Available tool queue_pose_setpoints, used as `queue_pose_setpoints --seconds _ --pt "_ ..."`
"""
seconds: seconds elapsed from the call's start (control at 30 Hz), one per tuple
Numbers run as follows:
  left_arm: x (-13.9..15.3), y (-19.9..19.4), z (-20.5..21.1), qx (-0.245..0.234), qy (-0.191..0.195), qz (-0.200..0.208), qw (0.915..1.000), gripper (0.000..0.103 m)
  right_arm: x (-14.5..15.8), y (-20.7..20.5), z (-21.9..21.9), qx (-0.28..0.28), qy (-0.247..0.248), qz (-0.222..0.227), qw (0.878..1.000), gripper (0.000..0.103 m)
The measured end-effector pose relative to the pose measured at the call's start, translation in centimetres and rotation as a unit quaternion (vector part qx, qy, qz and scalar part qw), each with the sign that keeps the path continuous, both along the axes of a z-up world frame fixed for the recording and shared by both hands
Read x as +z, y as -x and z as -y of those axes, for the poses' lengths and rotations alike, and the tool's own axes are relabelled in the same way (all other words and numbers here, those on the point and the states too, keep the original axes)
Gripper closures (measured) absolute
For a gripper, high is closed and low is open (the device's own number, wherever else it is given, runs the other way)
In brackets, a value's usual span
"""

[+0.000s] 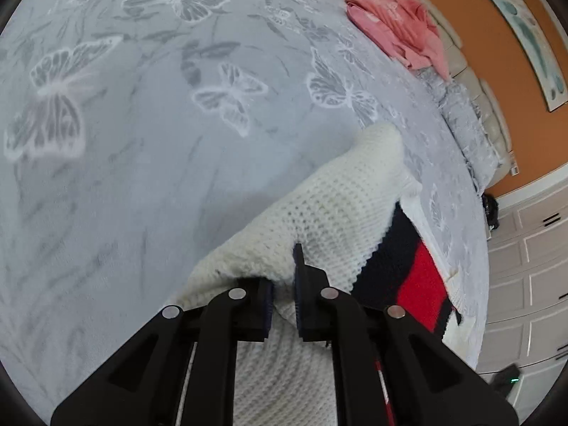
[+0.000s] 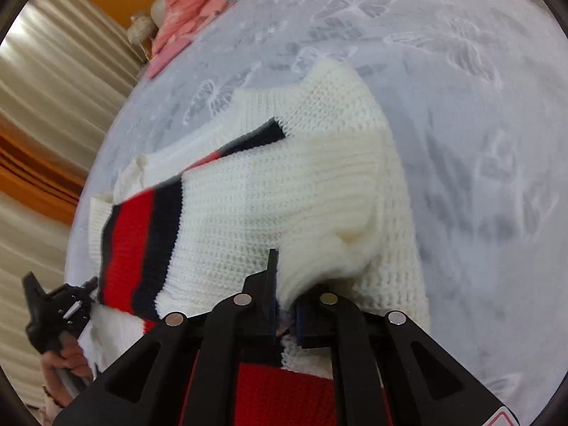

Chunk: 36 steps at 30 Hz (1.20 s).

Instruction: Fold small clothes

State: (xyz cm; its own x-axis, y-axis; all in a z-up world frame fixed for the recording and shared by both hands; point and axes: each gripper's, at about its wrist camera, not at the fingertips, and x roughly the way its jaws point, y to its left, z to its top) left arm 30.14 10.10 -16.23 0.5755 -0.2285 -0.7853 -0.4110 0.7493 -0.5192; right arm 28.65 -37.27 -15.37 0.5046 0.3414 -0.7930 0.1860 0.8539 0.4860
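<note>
Left claw [image 1: 284, 284] pinching white knit sweater [image 1: 330, 206], right claw [image 2: 285, 296] gripping it too (red-navy stripe), butterfly bedspread [image 1: 142, 177] beneath

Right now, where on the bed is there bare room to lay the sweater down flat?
Left of the sweater, the butterfly bedspread is bare out to its edge. It is crowded at the headboard end, where the pink garment lies.

Home bedroom: butterfly-print bedspread [image 1: 177, 177], padded headboard [image 1: 475, 81], curtains [image 2: 53, 81].
</note>
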Motion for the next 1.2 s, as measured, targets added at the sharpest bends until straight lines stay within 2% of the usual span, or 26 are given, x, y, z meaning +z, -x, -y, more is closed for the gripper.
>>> queue_pose_setpoints --seconds 0.1,0.13,0.17,0.2,0.27,0.33,0.37,0.43,0.5,0.53,0.63,0.67,0.7,0.73,0.77,0.8,0.87,0.9,0.93,0.97,1.0,1.03,1.07,1.1,1.13,1.2 --pt "0.5 -0.1 0.3 -0.009 -0.008 0.002 0.9999 0.092 1.5 0.3 0.2 -0.007 -0.008 0.007 1.0 0.093" --pt "0.3 -0.3 0.3 -0.012 -0.008 -0.004 0.9999 0.091 1.7 0.3 0.1 -0.007 0.011 0.002 1.0 0.09" --pt "0.4 -0.3 0.1 -0.014 -0.007 -0.006 0.9999 0.091 1.7 0.4 0.0 -0.015 0.055 -0.014 0.998 0.089" --pt "0.9 -0.3 0.2 -0.018 -0.006 -0.012 0.9998 0.09 2.0 0.8 0.3 -0.02 0.07 -0.016 0.997 0.089" --pt "2.2 -0.1 0.5 -0.032 -0.006 -0.014 0.9994 0.085 4.2 2.8 0.4 -0.043 0.104 0.012 0.994 0.081" --pt "4.5 0.9 0.8 -0.047 -0.019 0.0 0.9987 0.075 6.2 3.7 -0.3 -0.04 0.15 0.047 0.987 0.082" --pt "5.6 1.5 0.8 -0.051 -0.027 0.019 0.9982 0.07 7.2 3.9 -1.0 -0.02 0.155 0.063 0.986 0.082" --pt "8.3 1.2 1.6 -0.053 -0.055 0.044 0.9961 0.068 7.9 3.0 -2.3 0.013 0.145 0.066 0.987 0.082" --pt "9.9 0.0 2.4 -0.056 -0.05 0.065 0.9951 0.064 8.3 1.1 -3.7 0.037 0.129 0.066 0.989 0.083" --pt "10.2 -0.7 2.8 -0.061 -0.054 0.067 0.9945 0.057 8.2 0.2 -4.1 0.047 0.131 0.059 0.989 0.083" --pt "7.9 -5.2 4.4 -0.094 -0.056 0.027 0.9936 0.055 5.7 -2.3 -4.6 0.062 0.124 0.025 0.99 0.085" --pt "5.8 -7.3 4.8 -0.113 -0.046 -0.001 0.9925 0.059 4.3 -3.2 -4.1 0.056 0.127 0.005 0.99 0.087" --pt "4.4 -8.6 5.0 -0.114 -0.054 -0.02 0.9918 0.063 2.8 -3.9 -3.4 0.046 0.133 -0.01 0.99 0.089" --pt "3.1 -9.5 4.8 -0.11 -0.068 -0.036 0.991 0.065 1.6 -4.5 -2.5 0.031 0.146 -0.026 0.988 0.101" --pt "1.8 -10.4 4.5 -0.109 -0.077 -0.044 0.9901 0.077 0.6 -4.9 -1.0 0.02 0.127 -0.027 0.991 0.103" --pt "1.5 -10.9 4.2 -0.103 -0.084 -0.034 0.9906 0.082 0.4 -5.1 0.2 0.005 0.092 -0.024 0.995 0.103" --pt "1.5 -11.5 3.9 -0.107 -0.097 -0.024 0.9892 0.083 1.3 -5.1 1.1 -0.017 0.058 -0.036 0.998 0.101" --pt "1.5 -11.8 4.1 -0.112 -0.102 -0.025 0.9881 0.083 2.3 -5.0 0.8 -0.013 0.069 -0.022 0.997 0.098" --pt "1.5 -11.9 4.3 -0.118 -0.109 -0.024 0.9867 0.083 3.3 -5.0 -0.3 0.007 0.104 0.008 0.995 0.098" --pt "1.4 -12.1 4.5 -0.124 -0.118 -0.022 0.985 0.083 2.8 -5.4 -0.9 0.021 0.139 0.005 0.99 0.098" --pt "1.3 -12.2 4.7 -0.131 -0.13 -0.021 0.9826 0.083 1.4 -6.0 -1.0 0.03 0.16 -0.02 0.987 0.102" --pt "1.3 -12.2 4.9 -0.137 -0.14 -0.019 0.9805 0.083 0.3 -6.2 -1.0 0.036 0.161 -0.03 0.986 0.103" --pt "1.4 -12.3 5.1 -0.136 -0.14 -0.02 0.9804 0.083 0.8 -6.1 -0.7 0.028 0.155 -0.016 0.987 0.102" --pt "1.9 -12.1 4.8 -0.13 -0.133 -0.018 0.9824 0.082 1.4 -6.0 -0.4 0.019 0.146 -0.024 0.989 0.099" --pt "2.7 -11.3 4.2 -0.121 -0.114 -0.008 0.9861 0.081 2.3 -5.6 -0.3 0.007 0.138 -0.026 0.99 0.086" --pt "4.4 -9.0 2.9 -0.119 -0.086 0.01 0.9891 0.072 4.9 -2.9 -0.7 0.006 0.128 0.0 0.992 0.071"
